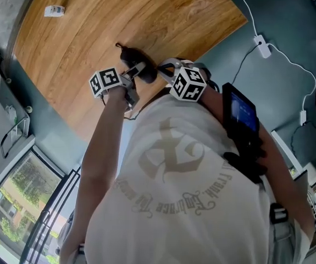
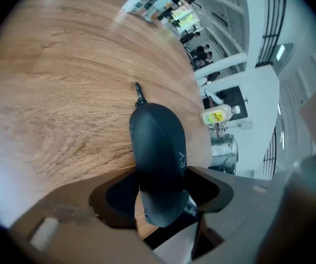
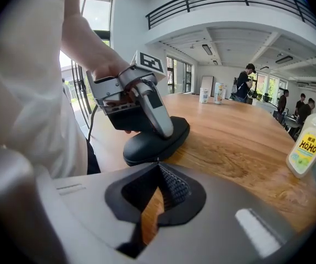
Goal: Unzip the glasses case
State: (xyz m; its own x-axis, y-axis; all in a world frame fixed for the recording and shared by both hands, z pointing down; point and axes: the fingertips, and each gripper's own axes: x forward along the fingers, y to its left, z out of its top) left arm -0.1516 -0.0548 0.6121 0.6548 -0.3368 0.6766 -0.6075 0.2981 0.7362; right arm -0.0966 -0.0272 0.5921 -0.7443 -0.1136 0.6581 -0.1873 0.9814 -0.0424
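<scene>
L gripper [image 2: 160, 188]: jaws wide apart and clamped on case [image 2: 158, 147], one pad each side of its near end. Case is dark, oval, lying flat on table [image 2: 53, 109], long axis running straight out ahead of L jaws. R gripper [image 3: 160, 188]: jaws together, ribbed pads meeting, nothing btwn them; only wood shows through the gap below the tips. Case sits just ahead of R jaws, slightly to their left, apart from the tips, no contact. From R gripper view, upper L finger lies across case top, w/ a hand [image 3: 105, 73] gripping the handle behind it. Case appears shut along the seam facing R jaws; other side not visible. At case's far tip, beyond L jaws, a short dark cord [image 2: 138, 92] lies on the wood, attached to the case end. Further ahead and right of L jaws: bottle [image 2: 219, 115] w/ yellow label, upright near table edge, well apart from case. Farthest ahead of L jaws: packets [image 2: 147, 1] at table's far edge, print too small to read. Past the table end, beyond R jaws: people [image 3: 248, 81] standing in the background.
</scene>
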